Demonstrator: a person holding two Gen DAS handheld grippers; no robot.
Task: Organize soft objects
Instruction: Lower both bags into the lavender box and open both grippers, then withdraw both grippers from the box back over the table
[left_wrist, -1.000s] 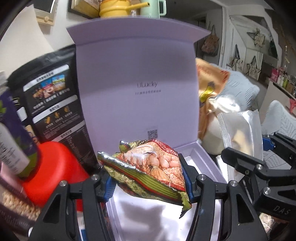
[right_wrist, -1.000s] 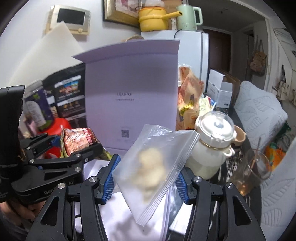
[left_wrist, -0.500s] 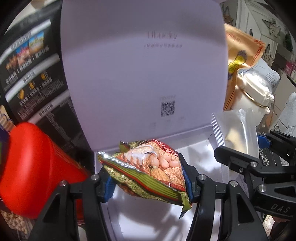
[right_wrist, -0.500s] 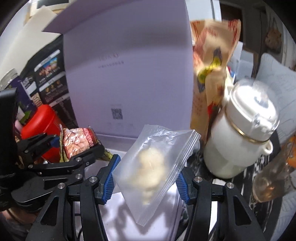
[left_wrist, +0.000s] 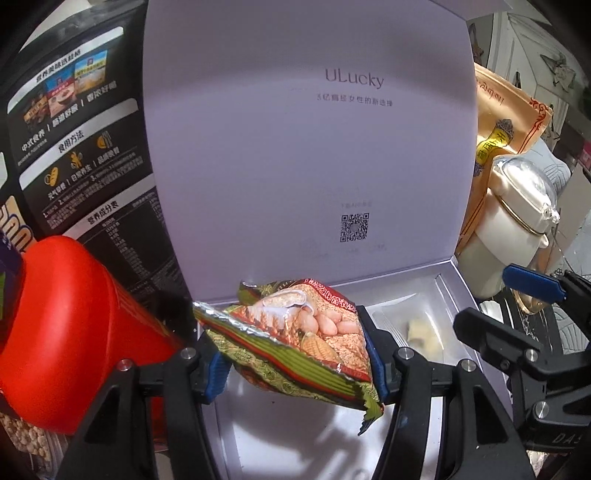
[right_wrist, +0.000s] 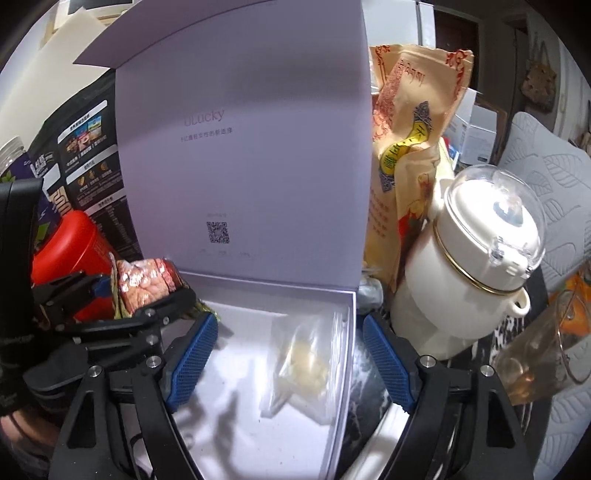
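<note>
- Cluttered desk around you: the lavender box (right_wrist: 295, 424) stands with its lid up.
- Your left tongs (left_wrist: 295, 363) grasp the snack packet (left_wrist: 295, 332) above the box.
- Your right tongs (right_wrist: 284, 363) are opening, released; the clear bag (right_wrist: 303, 363) lies in the box's right side.

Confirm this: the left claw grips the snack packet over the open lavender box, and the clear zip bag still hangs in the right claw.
Not quite. The clear zip bag lies inside the lavender box; the right wrist view shows the right claw opening, empty. The left claw does grip the snack packet.
</note>
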